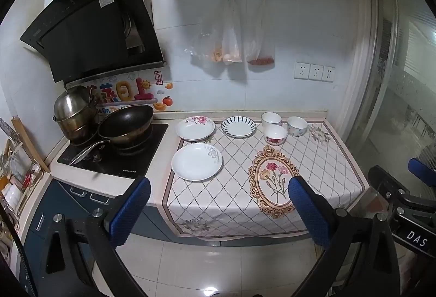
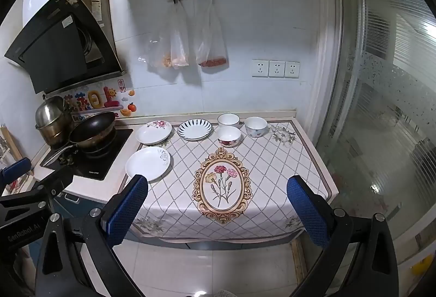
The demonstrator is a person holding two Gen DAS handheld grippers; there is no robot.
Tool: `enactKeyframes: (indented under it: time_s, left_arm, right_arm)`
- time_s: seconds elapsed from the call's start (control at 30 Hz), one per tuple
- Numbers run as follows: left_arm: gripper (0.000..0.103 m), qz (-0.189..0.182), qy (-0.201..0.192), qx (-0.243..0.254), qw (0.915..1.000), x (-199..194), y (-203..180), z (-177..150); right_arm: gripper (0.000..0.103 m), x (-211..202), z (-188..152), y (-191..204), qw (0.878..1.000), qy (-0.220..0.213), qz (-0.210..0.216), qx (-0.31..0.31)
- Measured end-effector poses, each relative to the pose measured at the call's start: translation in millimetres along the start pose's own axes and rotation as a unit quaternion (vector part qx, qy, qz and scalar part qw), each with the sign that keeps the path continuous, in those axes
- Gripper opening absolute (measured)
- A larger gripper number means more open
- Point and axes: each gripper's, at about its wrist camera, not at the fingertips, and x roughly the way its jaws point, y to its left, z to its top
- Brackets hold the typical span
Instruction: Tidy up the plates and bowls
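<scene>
Left wrist view: left gripper (image 1: 219,211) spread wide, empty, short of the counter; right gripper (image 2: 218,211) likewise. Nearest on the tablecloth (image 1: 237,188), white plate (image 1: 196,161). Far row, left to right: rose plate (image 1: 195,128), blue-striped plate (image 1: 238,126), three bowls (image 1: 275,134), clustered, possibly touching.

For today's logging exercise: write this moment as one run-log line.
stage: start, nothing held | left gripper: open | right gripper: open | three plates, three bowls: unstacked on tablecloth
</scene>
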Motion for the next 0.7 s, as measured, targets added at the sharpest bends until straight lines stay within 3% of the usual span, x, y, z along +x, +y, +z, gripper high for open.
enactKeyframes:
  time_s: [0.7]
  left_arm:
    - [0.103, -0.002, -0.001, -0.002, 1.0000, -0.2, -0.1, -0.4]
  right_arm:
    - [0.103, 2.3, -2.5, -1.4, 1.000, 0.000, 0.003, 0.010]
